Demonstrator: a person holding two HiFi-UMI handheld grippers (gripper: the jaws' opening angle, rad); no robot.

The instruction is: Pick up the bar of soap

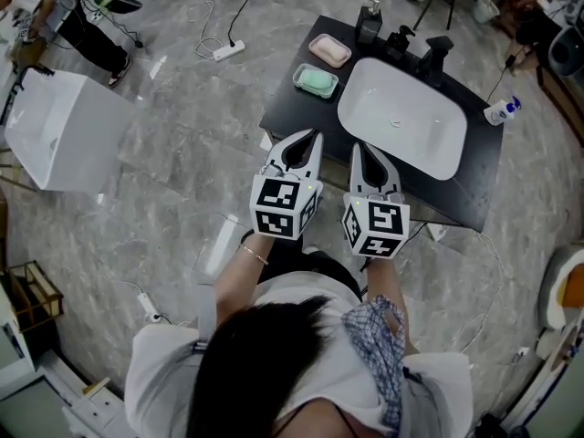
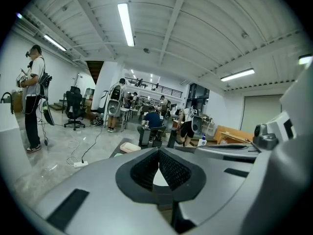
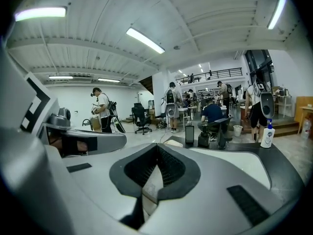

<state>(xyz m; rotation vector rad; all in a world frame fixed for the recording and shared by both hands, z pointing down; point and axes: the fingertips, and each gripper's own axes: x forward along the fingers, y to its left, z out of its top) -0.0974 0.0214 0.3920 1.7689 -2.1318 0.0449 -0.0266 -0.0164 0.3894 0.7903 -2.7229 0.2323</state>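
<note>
Plainly at the approach stage, with nothing grasped yet. Largest first: a black counter [image 1: 297,117] on a marbled floor, with a white sink basin [image 1: 401,121] filling most of its top. Held side by side above the near edge and aimed at the counter: the left gripper [image 1: 313,137] and the right gripper [image 1: 358,149], both clenched tip to tip and empty, no object between the pads in either gripper view. Beyond the left gripper's tip, to the left of the basin: a green soap dish [image 1: 298,77] holding what looks like a green bar of soap [image 1: 317,82], and just behind it a pink soap dish [image 1: 314,43] with a pink bar [image 1: 330,51]. No telling from the task which bar is meant; the green one lies nearer. To do this step well: spread the left jaws wide before descending, not once over the dish. Come down from above and straddle the bar across its narrower side. Keep both pads inside the rim and close on the soap alone, never on the dish wall. Expect a slick surface, so seat the pads low on the flanks, squeeze firmly and lift straight up. Keep the right gripper clear, or ready to steady the dish.
</note>
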